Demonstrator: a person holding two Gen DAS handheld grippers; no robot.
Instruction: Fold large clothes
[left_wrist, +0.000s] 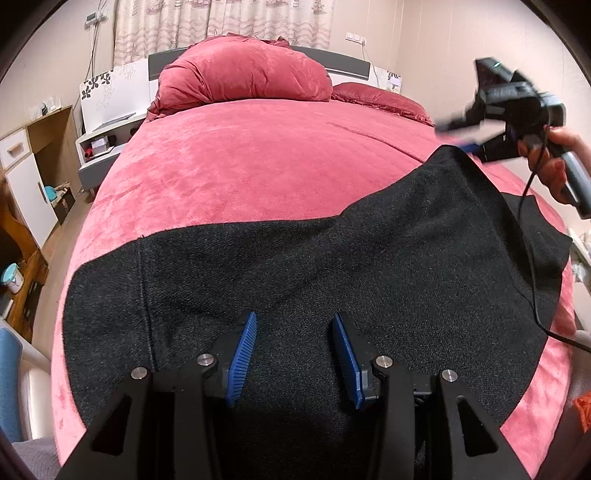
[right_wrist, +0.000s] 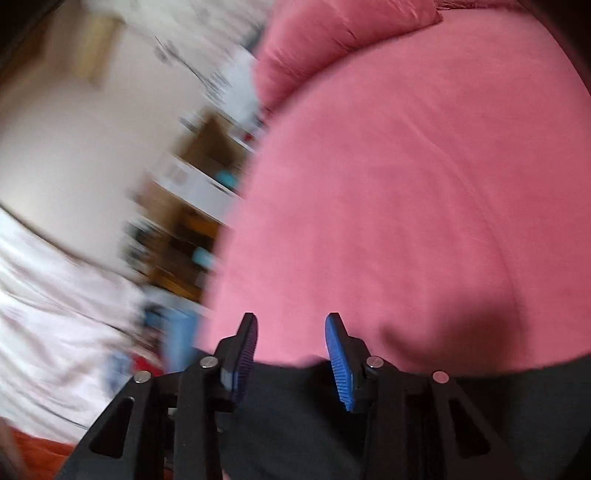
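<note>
The room (right_wrist: 110, 184) left of the bed (right_wrist: 406, 184) is smeared by blur in the right wrist view. The black garment (right_wrist: 295, 406) is cut off by the lower edge.

The left gripper (left_wrist: 294, 321) is black with blue ribbed pads (left_wrist: 243, 354) and shiny round screws (left_wrist: 206, 358). The right gripper (right_wrist: 291, 325) looks the same. A bare hand (left_wrist: 554, 162) and a thin black cable (left_wrist: 532, 258) show.

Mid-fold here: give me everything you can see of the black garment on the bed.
The black knitted garment looks like coarse, thick wool. It lies spread flat across the near end of the pink plush bedspread, with a stitched seam down its left side and one corner reaching toward the far right. A thin black cable trails over its right part. The left gripper hangs over it with jaws apart, gripping nothing.
</note>
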